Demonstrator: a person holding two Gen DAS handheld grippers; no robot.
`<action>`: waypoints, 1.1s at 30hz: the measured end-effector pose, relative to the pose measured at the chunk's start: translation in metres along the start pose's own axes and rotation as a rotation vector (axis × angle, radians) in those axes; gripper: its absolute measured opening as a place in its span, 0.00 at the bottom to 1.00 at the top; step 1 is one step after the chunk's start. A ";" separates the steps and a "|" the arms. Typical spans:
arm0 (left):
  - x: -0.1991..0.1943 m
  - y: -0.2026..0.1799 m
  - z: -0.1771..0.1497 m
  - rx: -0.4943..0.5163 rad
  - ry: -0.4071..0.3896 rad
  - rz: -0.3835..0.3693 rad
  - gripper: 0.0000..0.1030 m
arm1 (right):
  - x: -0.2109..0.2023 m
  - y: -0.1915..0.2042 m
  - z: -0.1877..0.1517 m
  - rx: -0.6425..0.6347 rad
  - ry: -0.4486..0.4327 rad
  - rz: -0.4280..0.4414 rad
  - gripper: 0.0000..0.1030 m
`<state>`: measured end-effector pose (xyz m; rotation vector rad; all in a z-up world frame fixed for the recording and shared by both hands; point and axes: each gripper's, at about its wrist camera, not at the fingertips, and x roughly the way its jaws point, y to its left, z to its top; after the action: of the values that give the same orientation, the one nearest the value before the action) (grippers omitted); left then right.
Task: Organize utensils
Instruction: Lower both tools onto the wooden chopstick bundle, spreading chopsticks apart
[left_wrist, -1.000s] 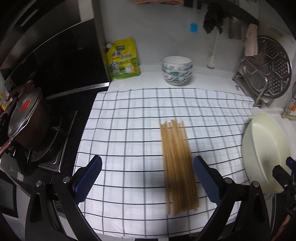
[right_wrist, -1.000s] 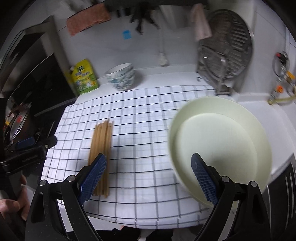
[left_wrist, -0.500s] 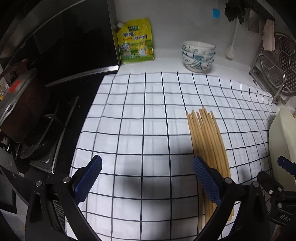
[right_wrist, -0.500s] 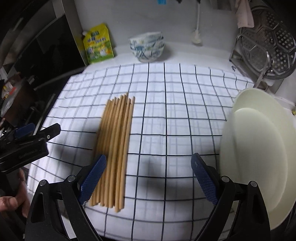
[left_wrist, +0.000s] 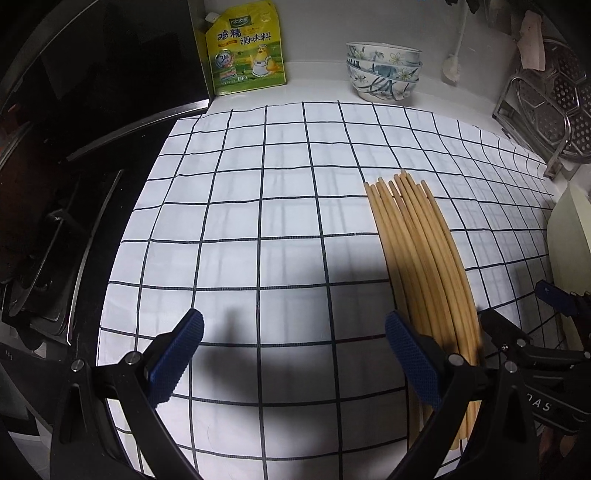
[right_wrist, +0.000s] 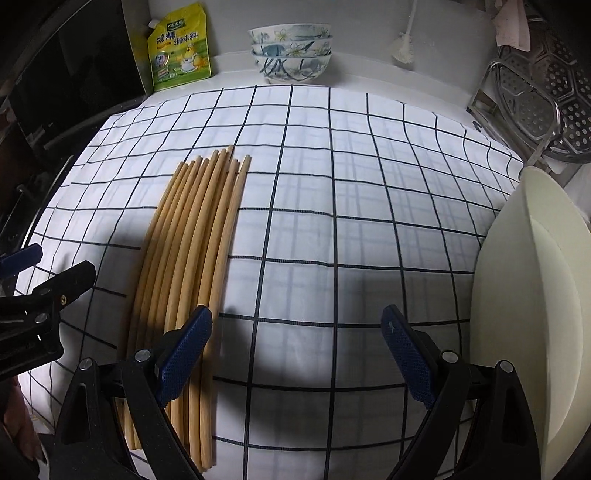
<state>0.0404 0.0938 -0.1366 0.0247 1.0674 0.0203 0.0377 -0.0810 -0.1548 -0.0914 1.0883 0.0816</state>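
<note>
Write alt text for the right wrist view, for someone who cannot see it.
A bundle of chopsticks lies on a checked cloth, just left of the open right gripper. A cream plate sits at right; stacked bowls stand behind.

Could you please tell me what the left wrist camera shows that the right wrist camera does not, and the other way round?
Only the left wrist view shows the dark stove beside the cloth. Only the right wrist view shows the broad face of the cream plates, a mere sliver in the left view, and part of a hand. Both share the bundle of chopsticks on the checked cloth, the stacked bowls, the yellow seasoning pouch, and the metal steamer rack.
</note>
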 end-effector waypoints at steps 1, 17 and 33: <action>0.001 -0.001 0.000 0.001 0.001 0.000 0.94 | 0.001 0.001 -0.001 -0.004 0.002 0.002 0.86; 0.004 -0.009 -0.001 -0.002 0.008 0.009 0.94 | 0.004 -0.010 -0.009 -0.014 0.019 -0.020 0.86; 0.016 -0.022 -0.009 0.004 0.056 -0.020 0.95 | 0.001 -0.018 -0.014 0.000 0.006 -0.016 0.86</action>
<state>0.0404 0.0728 -0.1559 0.0176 1.1232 0.0009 0.0278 -0.1004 -0.1612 -0.1003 1.0933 0.0673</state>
